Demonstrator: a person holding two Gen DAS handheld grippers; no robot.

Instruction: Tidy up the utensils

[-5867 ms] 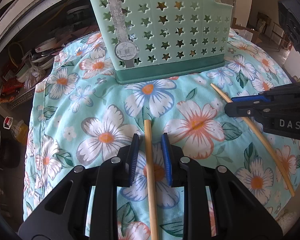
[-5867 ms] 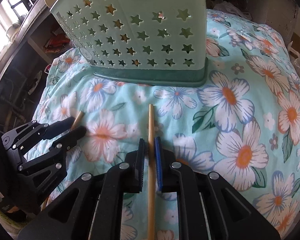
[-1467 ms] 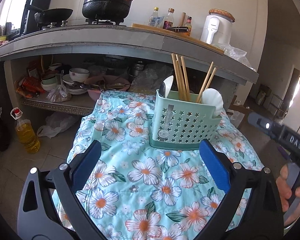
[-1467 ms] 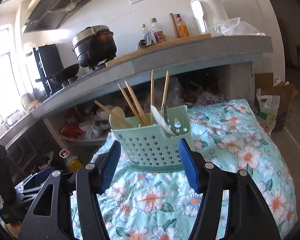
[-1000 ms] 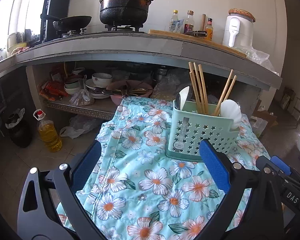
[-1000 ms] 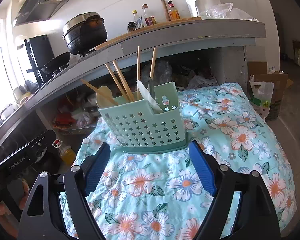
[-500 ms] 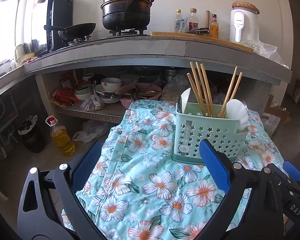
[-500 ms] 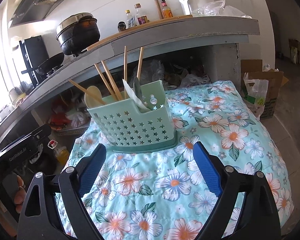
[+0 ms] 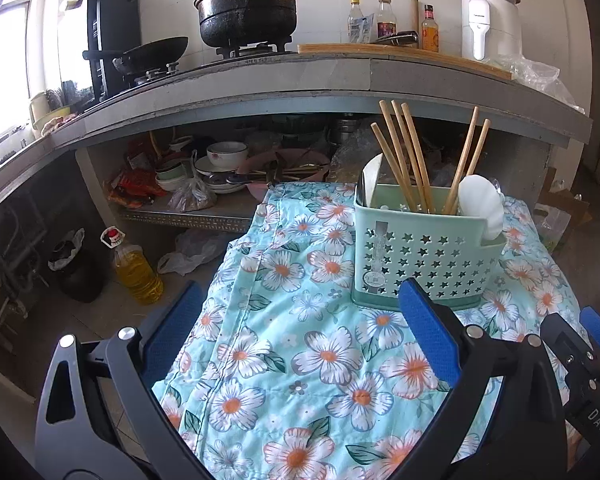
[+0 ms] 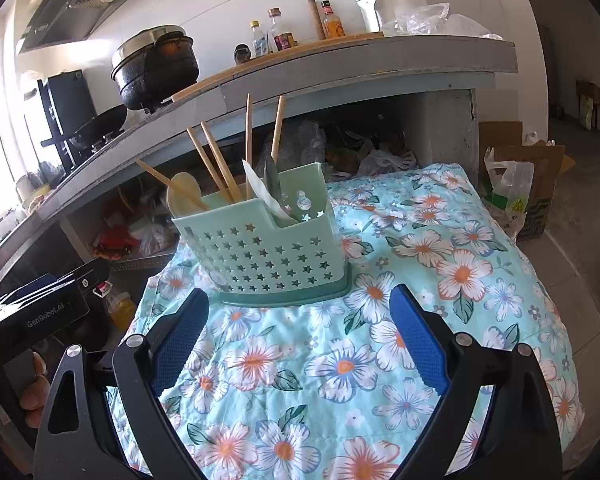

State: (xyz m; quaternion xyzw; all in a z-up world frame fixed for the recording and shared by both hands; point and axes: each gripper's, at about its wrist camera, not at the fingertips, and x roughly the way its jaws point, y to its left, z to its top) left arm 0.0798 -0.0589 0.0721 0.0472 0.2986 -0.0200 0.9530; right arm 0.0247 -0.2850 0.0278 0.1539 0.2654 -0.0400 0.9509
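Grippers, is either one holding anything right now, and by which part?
Nothing is held. The left gripper and right gripper both stand open and empty over the floral cloth.

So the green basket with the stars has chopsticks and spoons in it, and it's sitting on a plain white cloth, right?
Not quite. The cloth isn't plain white: it is light blue with white and orange flowers, as the left wrist view shows. The rest is right: the green basket with star holes sits on it and holds chopsticks and spoons.
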